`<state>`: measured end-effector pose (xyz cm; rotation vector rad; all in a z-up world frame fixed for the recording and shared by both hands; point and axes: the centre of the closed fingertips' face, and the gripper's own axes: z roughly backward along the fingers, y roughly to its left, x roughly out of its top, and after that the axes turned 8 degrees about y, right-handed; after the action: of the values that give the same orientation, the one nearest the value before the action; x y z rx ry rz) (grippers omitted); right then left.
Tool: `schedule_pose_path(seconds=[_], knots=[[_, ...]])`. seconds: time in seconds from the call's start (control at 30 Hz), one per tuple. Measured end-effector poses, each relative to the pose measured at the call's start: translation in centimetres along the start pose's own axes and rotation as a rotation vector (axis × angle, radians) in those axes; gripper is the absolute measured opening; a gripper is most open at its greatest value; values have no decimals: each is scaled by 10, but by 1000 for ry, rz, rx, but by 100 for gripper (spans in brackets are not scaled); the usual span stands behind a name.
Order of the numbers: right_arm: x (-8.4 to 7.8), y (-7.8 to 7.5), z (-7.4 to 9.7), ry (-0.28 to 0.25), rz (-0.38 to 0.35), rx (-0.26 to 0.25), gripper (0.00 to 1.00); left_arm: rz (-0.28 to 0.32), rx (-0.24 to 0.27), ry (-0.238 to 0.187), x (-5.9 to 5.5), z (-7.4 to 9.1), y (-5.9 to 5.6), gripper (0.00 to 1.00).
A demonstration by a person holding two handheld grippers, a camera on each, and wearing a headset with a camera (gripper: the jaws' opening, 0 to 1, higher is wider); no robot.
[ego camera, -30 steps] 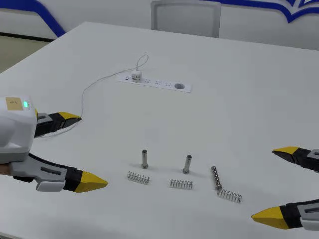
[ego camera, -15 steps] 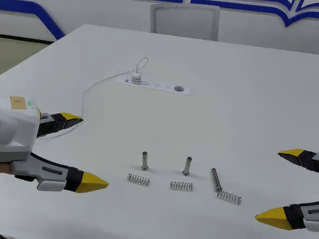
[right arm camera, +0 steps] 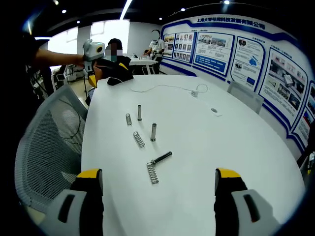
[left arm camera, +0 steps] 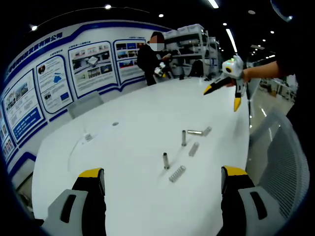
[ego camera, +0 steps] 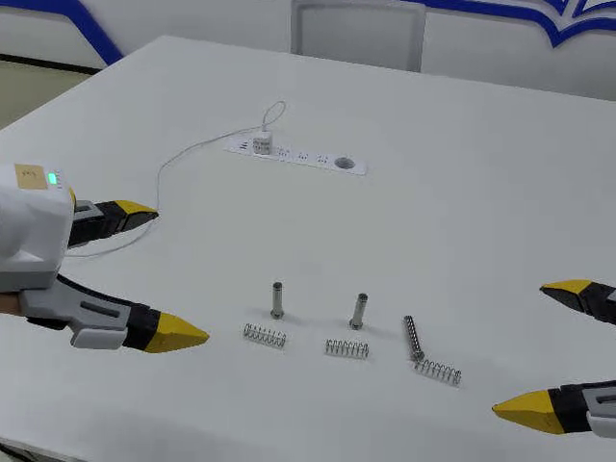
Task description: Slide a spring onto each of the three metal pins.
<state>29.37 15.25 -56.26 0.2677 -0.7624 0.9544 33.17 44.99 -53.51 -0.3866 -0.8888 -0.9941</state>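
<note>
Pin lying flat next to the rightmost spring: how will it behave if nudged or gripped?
Likely rolls: the fallen pin is a smooth round metal rod on a glossy flat table. One end looks slightly wider, so it may curve rather than roll straight. Thin and rigid, probably slippery to pinch.

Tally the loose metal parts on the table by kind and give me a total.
Metal pins: 3 (left pin upright, middle pin upright, right pin lying flat)
Springs: 3 (left spring, middle spring, right spring, all lying loose, none on a pin)
Total: 6
</note>
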Motion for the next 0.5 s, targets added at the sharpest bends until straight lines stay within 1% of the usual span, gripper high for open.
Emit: schedule_pose_path(seconds=[0.1, 0.17, 0.3, 0.33, 0.4, 0.5], knots=[[2, 1, -3, -1, -11, 3, 95, -4, 0, 15, -4, -1, -1, 100], [2, 2, -6, 5, -9, 12, 95, -1, 0, 14, -5, -1, -1, 100], [3, 1, -11, 9, -11, 16, 93, 9, 0, 7, -3, -1, -1, 100], [3, 1, -13, 13, -14, 14, 92, 13, -2, -9, 0, 0, -2, 100], [3, -1, -16, 15, -15, 7, 91, 14, -3, -18, 2, 0, -3, 100], [4, -1, -22, 15, -27, 13, 89, -7, -6, 2, 1, -2, -2, 100]])
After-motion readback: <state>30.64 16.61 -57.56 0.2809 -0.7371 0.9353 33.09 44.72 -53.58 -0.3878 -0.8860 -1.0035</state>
